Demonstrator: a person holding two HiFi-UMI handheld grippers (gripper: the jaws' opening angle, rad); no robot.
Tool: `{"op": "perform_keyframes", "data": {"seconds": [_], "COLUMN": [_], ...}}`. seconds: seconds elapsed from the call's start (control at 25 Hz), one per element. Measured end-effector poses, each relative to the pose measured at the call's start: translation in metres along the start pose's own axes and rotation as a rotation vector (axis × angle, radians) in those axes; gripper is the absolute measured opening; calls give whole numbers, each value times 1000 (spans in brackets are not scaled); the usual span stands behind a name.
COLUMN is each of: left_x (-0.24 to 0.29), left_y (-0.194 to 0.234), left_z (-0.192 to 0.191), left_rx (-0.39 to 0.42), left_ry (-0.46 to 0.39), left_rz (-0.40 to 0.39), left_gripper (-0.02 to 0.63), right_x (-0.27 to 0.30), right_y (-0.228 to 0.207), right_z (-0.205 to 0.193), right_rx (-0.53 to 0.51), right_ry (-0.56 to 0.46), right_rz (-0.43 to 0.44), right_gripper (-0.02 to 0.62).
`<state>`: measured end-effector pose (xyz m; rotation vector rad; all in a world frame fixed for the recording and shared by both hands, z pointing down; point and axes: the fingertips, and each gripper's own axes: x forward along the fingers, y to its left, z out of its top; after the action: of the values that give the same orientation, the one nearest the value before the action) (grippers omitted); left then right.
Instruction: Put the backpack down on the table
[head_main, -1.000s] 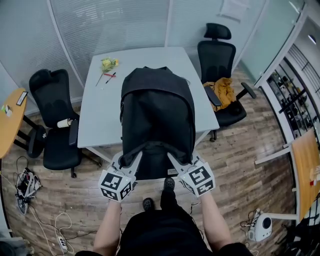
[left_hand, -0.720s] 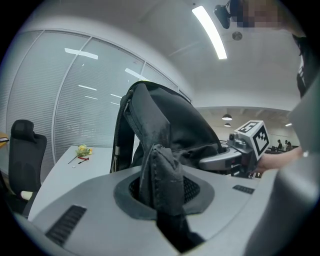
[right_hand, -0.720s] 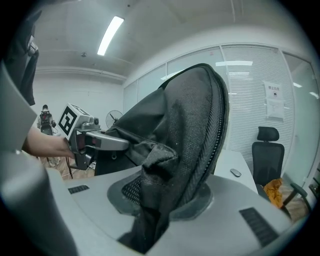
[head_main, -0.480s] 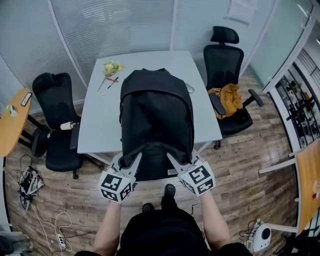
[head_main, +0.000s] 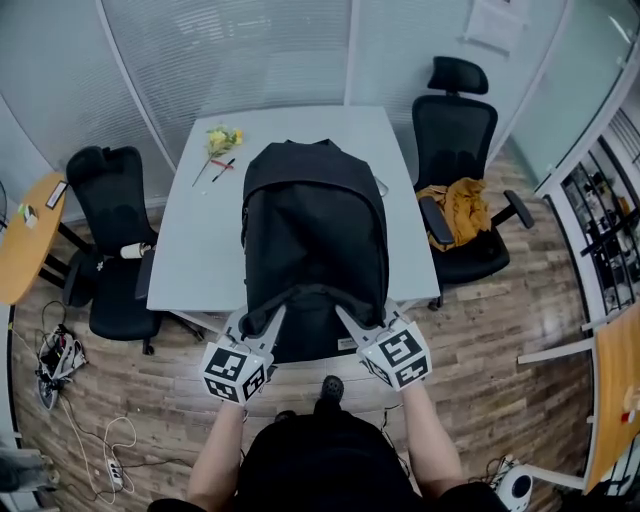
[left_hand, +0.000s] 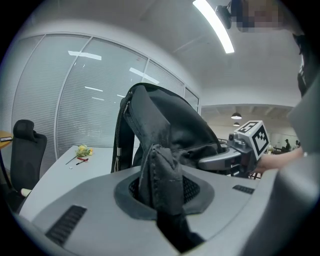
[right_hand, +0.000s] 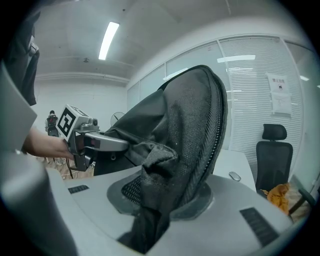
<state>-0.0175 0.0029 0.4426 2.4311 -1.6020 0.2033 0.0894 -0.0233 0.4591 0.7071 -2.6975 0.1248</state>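
Observation:
A large black backpack (head_main: 315, 235) hangs in the air between my two grippers, over the near part of the white table (head_main: 205, 240). My left gripper (head_main: 268, 318) is shut on a bunched fold of the backpack's fabric (left_hand: 160, 172) at its lower left. My right gripper (head_main: 348, 318) is shut on the mesh-backed fabric (right_hand: 167, 165) at its lower right. In the left gripper view the right gripper (left_hand: 220, 159) shows beyond the bag. In the right gripper view the left gripper (right_hand: 102, 142) shows the same way. The bag's underside is hidden.
Black office chairs stand at the table's left (head_main: 105, 200) and right (head_main: 455, 130); the right one holds an orange garment (head_main: 458, 208). Yellow flowers (head_main: 222, 138) and a pen lie on the table's far left. A small grey object (right_hand: 234, 176) lies on the table past the bag. Cables (head_main: 60, 360) trail on the wooden floor.
The person and both grippers have moved toward the table with the backpack held between them. The table and chairs now sit closer beneath the bag. The grips look unchanged.

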Motion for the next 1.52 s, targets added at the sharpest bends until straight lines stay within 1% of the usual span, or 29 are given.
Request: {"op": "perform_keyframes", "data": {"seconds": [0.28,0.44,0.68,0.84,1.12,1.36,1.52], "left_x": [21,26,28,32,47,69,87], "left_y": [-1,2,7,12,40,84,116], "left_z": [-2,-4,-8,-15,-18,-9,-1], "left_rx": [-2,-11,-33,-53,-73,-101,-103], "left_ry": [20,30,53,65,61,57,62], "left_rz": [51,71,74,61,37,8,-21], "left_gripper": [61,62,63,63,64,64,64], "right_x": [7,11,18,24,51,91,121], "right_y": [-23,-28,-29,-29,-38,-54,-68], "right_z": [-6,-8,-11,-17,-12,5,17], "right_rx": [5,3,16,26,19,14,21], "right_ry": [0,2,19,35,63,98,105], "right_rz": [53,73,87,86,67,45,24], "right_gripper": [103,103,101,103,103,103,101]}}
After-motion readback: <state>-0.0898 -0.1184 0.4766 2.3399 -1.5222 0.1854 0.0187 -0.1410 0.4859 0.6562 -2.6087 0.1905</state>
